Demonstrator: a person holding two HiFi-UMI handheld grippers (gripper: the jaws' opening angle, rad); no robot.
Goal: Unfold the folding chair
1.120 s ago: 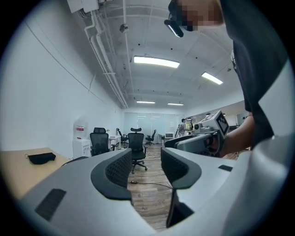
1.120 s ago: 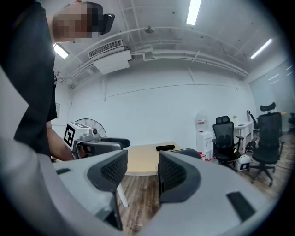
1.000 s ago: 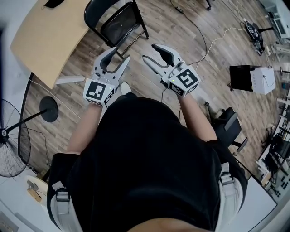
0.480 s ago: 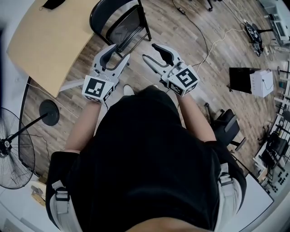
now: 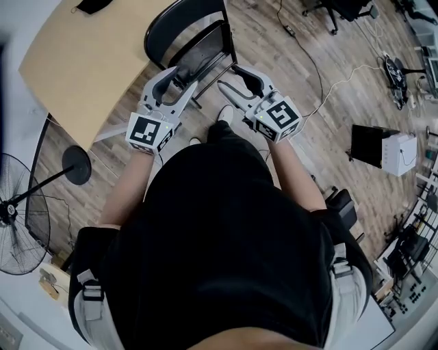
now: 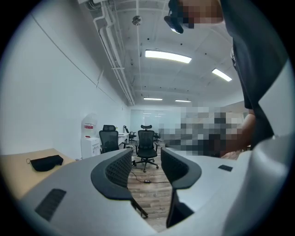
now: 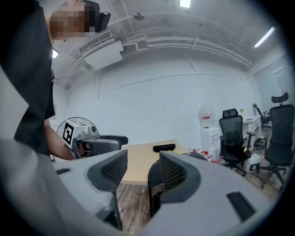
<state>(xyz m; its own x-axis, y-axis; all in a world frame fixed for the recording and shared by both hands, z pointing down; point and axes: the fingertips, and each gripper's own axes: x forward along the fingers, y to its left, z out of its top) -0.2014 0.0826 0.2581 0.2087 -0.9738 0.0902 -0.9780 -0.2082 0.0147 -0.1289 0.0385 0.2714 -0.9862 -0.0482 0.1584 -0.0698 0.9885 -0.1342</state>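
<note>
The black folding chair (image 5: pixel 194 42) stands folded by the corner of the wooden table, at the top middle of the head view. My left gripper (image 5: pixel 179 78) is open and empty, its tips just short of the chair's lower frame. My right gripper (image 5: pixel 229 76) is also open and empty, beside the chair's right leg. In the right gripper view the chair's dark frame (image 7: pixel 155 186) shows beyond the gap of the right gripper (image 7: pixel 144 173), untouched. The left gripper (image 6: pixel 146 168) looks along the floor toward distant office chairs.
A wooden table (image 5: pixel 82 58) lies left of the chair with a black item (image 5: pixel 92 5) on it. A standing fan (image 5: pixel 17 208) and a round base (image 5: pixel 76 166) are at the left. Cables (image 5: pixel 321 68), boxes (image 5: pixel 383 140) and office chairs (image 6: pixel 146 145) are around.
Both grippers have moved forward together toward the folded chair, which now lies right at their tips. The jaws have kept the same spread.
</note>
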